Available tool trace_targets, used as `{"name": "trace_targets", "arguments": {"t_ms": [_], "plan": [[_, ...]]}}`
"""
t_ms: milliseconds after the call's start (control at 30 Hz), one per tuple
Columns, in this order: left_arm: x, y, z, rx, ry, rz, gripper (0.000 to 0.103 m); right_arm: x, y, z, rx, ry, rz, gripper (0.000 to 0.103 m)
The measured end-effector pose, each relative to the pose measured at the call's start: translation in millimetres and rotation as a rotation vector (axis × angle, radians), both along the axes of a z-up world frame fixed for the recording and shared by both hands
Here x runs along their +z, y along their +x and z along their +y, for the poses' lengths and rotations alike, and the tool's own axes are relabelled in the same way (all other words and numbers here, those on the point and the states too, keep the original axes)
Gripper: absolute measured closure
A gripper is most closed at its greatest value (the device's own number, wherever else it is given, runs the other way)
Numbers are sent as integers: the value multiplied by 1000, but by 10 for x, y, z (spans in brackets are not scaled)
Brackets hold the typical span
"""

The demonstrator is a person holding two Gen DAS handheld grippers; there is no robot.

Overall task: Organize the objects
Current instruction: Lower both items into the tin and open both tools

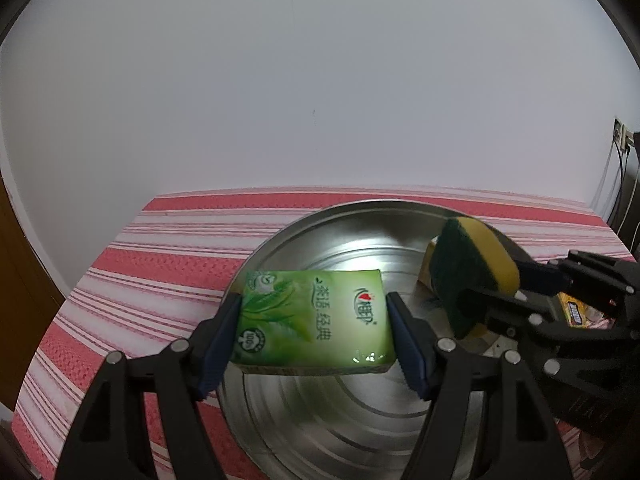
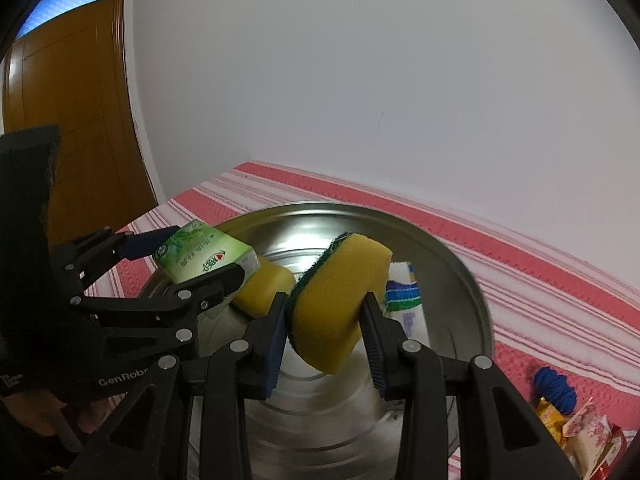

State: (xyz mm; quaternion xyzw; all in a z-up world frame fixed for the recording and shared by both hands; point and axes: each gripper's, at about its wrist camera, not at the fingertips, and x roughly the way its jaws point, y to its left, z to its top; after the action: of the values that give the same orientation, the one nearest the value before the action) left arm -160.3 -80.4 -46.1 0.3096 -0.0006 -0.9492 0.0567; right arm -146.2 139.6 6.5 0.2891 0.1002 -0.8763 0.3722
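A green tissue pack [image 1: 312, 320] hangs over a wide steel basin [image 1: 276, 240], and my left gripper [image 1: 313, 300] is shut on its two short sides. To its right, the right gripper [image 1: 496, 284] is shut on a yellow sponge with a dark green scouring face [image 1: 472, 268]. In the right wrist view the right gripper [image 2: 326, 300] squeezes this sponge [image 2: 340, 304] above the basin [image 2: 464, 264]. There the left gripper [image 2: 206, 256] holds the tissue pack [image 2: 200, 252] at the left. A second yellow sponge [image 2: 268, 288] and a white packet with blue and green stripes [image 2: 404, 300] lie inside the basin.
The basin sits on a table under a red and white striped cloth [image 1: 160, 264], against a white wall. A blue yarn ball [image 2: 556, 392] and snack packets [image 2: 588, 428] lie right of the basin. A wooden door [image 2: 72, 120] stands at the left.
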Motion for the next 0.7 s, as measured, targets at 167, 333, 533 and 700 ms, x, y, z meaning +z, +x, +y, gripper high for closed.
{"name": "trace_targets", "arguments": {"t_ms": [167,333,533,700], "plan": [[-25,-15,-7,0,1,-6,32,-67,-5,-51,8,6,-16,65],[-40,-37,-1,-5,-6,-11,32,-105,-14,-88,4,3,-23,65],[-39,-43,10,-10,-10,-13,32,-134,-5,-114,6,-4,-28,65],[-42,-45,10,-7,-13,-14,32,-66,67,49,0,-8,-30,65]]}}
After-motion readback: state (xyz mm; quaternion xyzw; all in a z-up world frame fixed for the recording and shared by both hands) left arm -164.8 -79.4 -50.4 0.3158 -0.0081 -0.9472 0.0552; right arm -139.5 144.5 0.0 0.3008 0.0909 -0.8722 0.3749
